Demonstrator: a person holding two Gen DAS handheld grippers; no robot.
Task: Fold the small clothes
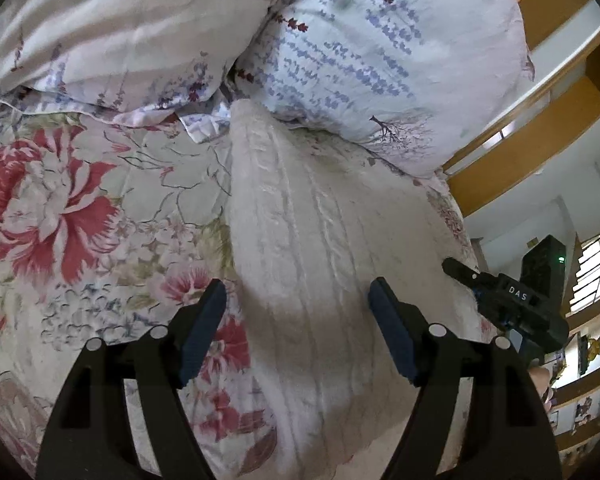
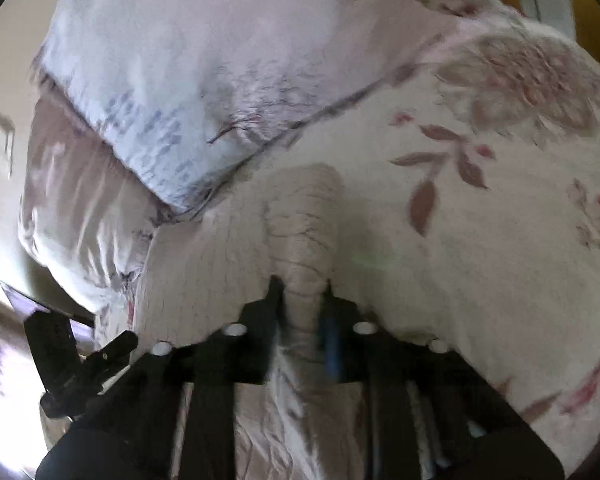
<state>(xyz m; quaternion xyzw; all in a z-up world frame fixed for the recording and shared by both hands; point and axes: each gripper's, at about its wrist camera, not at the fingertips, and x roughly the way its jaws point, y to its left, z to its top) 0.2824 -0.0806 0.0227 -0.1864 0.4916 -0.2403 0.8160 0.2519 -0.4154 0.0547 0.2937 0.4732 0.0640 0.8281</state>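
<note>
A cream cable-knit sweater (image 1: 312, 240) lies flat on the floral bedspread (image 1: 80, 220), reaching from the pillows toward me. My left gripper (image 1: 298, 300) is open and empty, hovering over the sweater's near part with its jaws wide apart. In the blurred right wrist view, my right gripper (image 2: 302, 292) is shut on a bunched, ribbed fold of the sweater (image 2: 300, 224), which rises between the fingers. The right gripper also shows in the left wrist view (image 1: 500, 292) at the sweater's right edge.
Two pillows (image 1: 380, 48) with lavender print lie at the head of the bed, touching the sweater's far end. A wooden headboard and shelves (image 1: 540, 128) stand to the right. The bed's edge runs close to the sweater's right side.
</note>
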